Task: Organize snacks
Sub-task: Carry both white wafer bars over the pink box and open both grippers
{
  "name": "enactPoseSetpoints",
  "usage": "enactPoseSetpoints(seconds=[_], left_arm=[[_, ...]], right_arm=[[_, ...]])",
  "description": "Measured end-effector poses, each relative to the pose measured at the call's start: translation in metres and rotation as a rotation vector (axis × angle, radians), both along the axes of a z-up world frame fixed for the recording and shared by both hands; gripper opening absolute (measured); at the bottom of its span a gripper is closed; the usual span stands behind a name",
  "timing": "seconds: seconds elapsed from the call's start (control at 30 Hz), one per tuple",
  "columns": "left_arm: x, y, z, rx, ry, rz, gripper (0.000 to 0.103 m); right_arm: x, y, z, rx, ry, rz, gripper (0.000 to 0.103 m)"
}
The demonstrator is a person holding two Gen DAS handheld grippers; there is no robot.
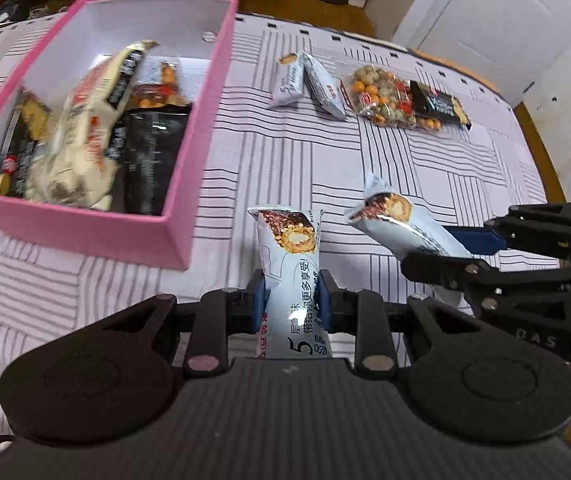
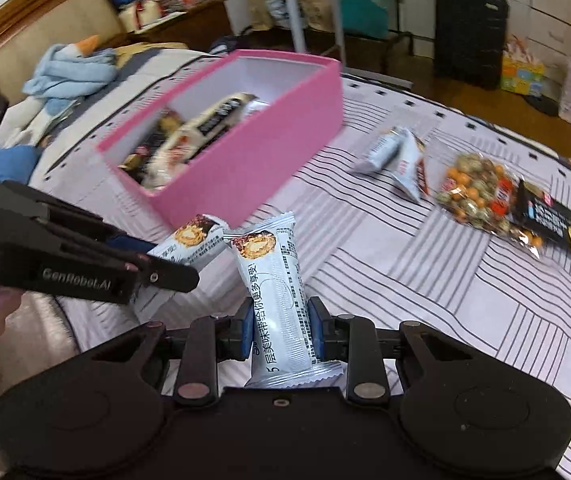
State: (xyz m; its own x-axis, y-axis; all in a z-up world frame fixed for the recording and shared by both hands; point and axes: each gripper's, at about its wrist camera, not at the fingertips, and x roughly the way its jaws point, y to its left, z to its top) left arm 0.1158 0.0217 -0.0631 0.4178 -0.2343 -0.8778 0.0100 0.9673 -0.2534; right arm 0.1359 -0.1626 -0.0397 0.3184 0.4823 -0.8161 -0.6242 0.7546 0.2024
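Note:
My left gripper [image 1: 291, 300] is shut on a pale blue wafer bar [image 1: 291, 252], held above the cloth near the pink box [image 1: 205, 120]. My right gripper [image 2: 281, 322] is shut on a second pale blue wafer bar [image 2: 273, 272]. Each gripper shows in the other's view: the right gripper [image 1: 445, 252] with its bar [image 1: 397, 220], and the left gripper [image 2: 165, 264] with its bar [image 2: 193, 244]. The pink box [image 2: 265, 152] holds several snack packs. Two more wafer bars [image 1: 309, 80] and a bag of mixed nuts [image 1: 385, 96] lie beyond on the striped cloth.
A black snack pack [image 1: 441, 106] lies beside the nut bag. The striped cloth [image 1: 285, 168] covers a round table with a wooden edge [image 1: 541, 148]. A bed with blue towels [image 2: 69, 68] is at left, and a black suitcase [image 2: 469, 28] stands behind.

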Motion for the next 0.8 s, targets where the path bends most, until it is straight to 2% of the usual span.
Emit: enactPoseSetpoints(seconds=[0.17,0.4,0.63,0.8], left_arm=[[-0.022,0.023,0.024,-0.006,-0.037,0.023,0.026],[-0.034,0.052,0.057,-0.032,-0.109,0.07,0.026],[-0.023,0.077,0.07,-0.008,-0.173,0.1,0.026],[0.004,0.099,0.067,0.014,-0.189,0.154,0.026]], right_arm=[[-0.013,0.012,0.022,0.011,-0.006,0.037,0.032],[-0.026,0.028,0.052,0.073,-0.073,0.092,0.032],[-0.013,0.057,0.055,0.117,-0.118,0.094,0.032],[0.018,0.09,0.057,0.118,-0.176,0.1,0.032]])
